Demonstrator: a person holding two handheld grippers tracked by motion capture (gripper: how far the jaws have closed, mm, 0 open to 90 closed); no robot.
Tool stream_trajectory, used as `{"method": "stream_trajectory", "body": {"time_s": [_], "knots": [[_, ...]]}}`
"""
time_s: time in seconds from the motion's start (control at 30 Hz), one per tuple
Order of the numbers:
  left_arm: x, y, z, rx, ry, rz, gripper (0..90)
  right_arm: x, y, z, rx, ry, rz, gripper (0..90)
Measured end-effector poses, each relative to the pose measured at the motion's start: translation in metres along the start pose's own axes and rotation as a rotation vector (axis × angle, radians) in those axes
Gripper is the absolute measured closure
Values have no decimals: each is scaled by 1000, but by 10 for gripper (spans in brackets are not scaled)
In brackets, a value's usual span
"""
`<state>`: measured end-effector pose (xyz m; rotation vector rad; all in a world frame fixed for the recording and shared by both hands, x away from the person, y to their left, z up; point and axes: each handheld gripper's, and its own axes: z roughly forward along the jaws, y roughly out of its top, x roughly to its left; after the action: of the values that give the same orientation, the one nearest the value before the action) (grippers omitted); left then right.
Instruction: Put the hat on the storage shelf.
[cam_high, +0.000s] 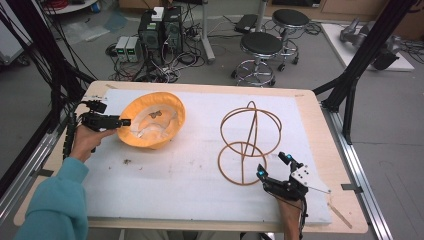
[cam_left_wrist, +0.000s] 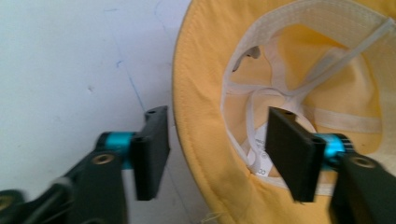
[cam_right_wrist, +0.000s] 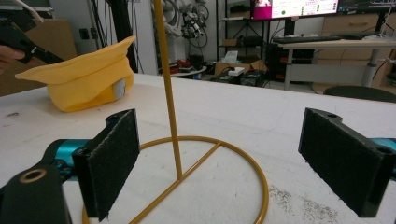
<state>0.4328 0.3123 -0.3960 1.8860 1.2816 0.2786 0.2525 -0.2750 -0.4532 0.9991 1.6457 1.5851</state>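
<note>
White table pad (cam_high: 175, 175): left gripper (cam_left_wrist: 217, 149) agape astride hat (cam_left_wrist: 289, 93) brim; right gripper (cam_right_wrist: 233, 158) wide, empty.

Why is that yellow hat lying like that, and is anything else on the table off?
The hat lies upside down, its pale lining and tag facing up, near the left gripper, whose open jaws straddle its brim. Small dark specks dot the white mat. The wire stand stands upright and looks undamaged.

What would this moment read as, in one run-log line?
left gripper: open, jaws straddling brim of yellow hat | right gripper: open, at base ring of wire stand | hat: upside down on white mat
</note>
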Motion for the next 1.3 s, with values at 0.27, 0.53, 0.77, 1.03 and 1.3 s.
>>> {"method": "stream_trajectory", "body": {"time_s": [0.27,0.53,0.77,1.03,1.3], "knots": [[-3,0,-8,-23,-10,57,827,0,0,0,-1,0,4,115],[-11,1,-8,-29,16,106,860,0,0,0,-2,-1,6,115],[-15,3,-16,-93,19,115,863,-1,0,0,-1,-1,7,115],[-15,15,-31,-143,66,142,864,0,0,-1,3,2,13,115],[-20,35,-47,-207,115,191,866,-1,0,0,2,0,9,114]]}}
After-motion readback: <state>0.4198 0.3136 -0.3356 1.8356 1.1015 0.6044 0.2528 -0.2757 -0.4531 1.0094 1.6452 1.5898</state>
